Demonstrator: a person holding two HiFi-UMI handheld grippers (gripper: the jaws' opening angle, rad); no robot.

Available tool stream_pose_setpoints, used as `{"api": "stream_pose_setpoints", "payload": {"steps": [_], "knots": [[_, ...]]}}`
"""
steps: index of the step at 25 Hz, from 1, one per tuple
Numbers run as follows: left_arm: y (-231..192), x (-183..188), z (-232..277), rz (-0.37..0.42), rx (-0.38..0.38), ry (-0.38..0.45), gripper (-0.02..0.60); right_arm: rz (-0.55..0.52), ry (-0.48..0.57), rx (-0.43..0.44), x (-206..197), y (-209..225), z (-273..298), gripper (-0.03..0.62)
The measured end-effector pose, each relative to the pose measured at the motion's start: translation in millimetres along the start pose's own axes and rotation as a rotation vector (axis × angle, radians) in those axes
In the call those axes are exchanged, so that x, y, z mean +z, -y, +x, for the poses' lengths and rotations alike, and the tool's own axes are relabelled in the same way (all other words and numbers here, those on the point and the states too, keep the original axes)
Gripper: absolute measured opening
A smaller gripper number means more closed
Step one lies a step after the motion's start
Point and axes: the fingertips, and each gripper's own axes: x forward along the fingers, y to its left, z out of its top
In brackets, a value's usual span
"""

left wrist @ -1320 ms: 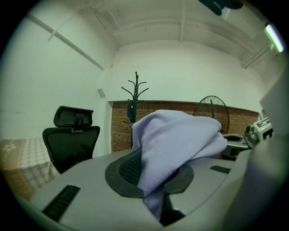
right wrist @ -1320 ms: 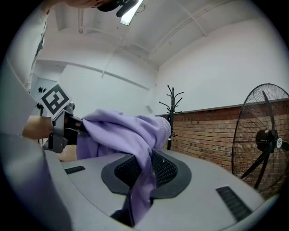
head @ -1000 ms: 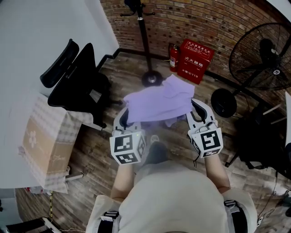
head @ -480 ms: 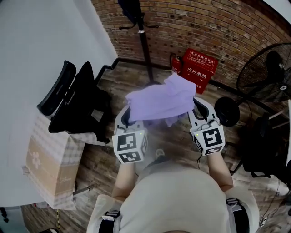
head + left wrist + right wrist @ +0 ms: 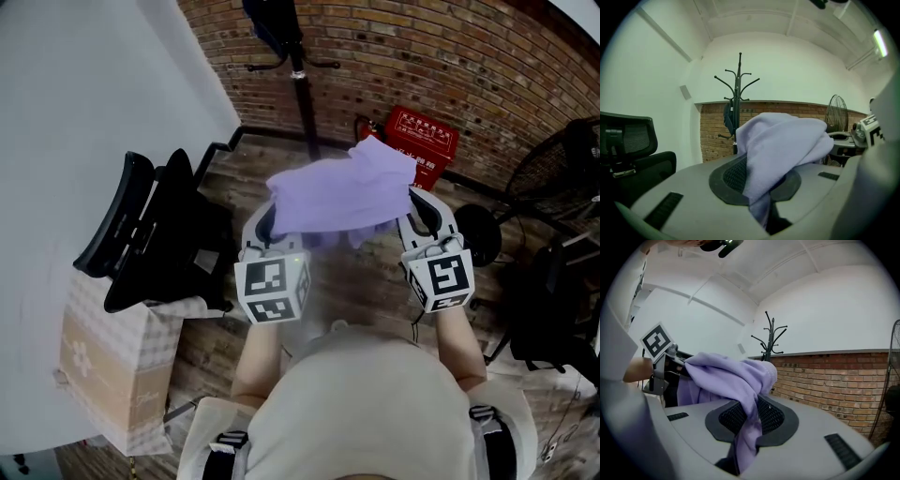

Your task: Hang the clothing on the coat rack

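Note:
A lilac garment (image 5: pixel 337 192) is stretched between my two grippers at chest height. My left gripper (image 5: pixel 266 221) is shut on its left edge; in the left gripper view the cloth (image 5: pixel 783 140) is pinched between the pads and bulges over them. My right gripper (image 5: pixel 421 212) is shut on the right edge, the fabric (image 5: pixel 726 373) draped over its jaws. The black coat rack (image 5: pixel 302 84) stands ahead by the brick wall, with a dark garment (image 5: pixel 272 23) hanging on it. Its hooks (image 5: pixel 738 82) show above the cloth, and the rack (image 5: pixel 771 336) is also in the right gripper view.
A black office chair (image 5: pixel 155 225) stands at the left. A red fire box (image 5: pixel 424 136) and an extinguisher (image 5: pixel 361 127) sit by the brick wall. A floor fan (image 5: pixel 562 159) is at the right. A cardboard box under checked cloth (image 5: pixel 103 347) lies at the lower left.
Both grippers have carried the lilac garment forward and up toward the coat rack. The grip on the cloth is unchanged.

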Motion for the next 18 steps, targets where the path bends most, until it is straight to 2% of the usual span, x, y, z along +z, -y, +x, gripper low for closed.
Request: {"api": "stream_pose_setpoints", "payload": {"steps": [9, 18], "knots": [[-17.9, 24.9, 53.8, 0.041, -0.053, 0.007, 0.043, -0.016, 0.005, -0.048, 6.3, 25.4, 50.1, 0.048], [-16.4, 38.3, 119.7, 0.036, -0.068, 0.021, 0.043, -0.045, 0.023, -0.07, 3.2, 72.9, 99.2, 0.048]]}}
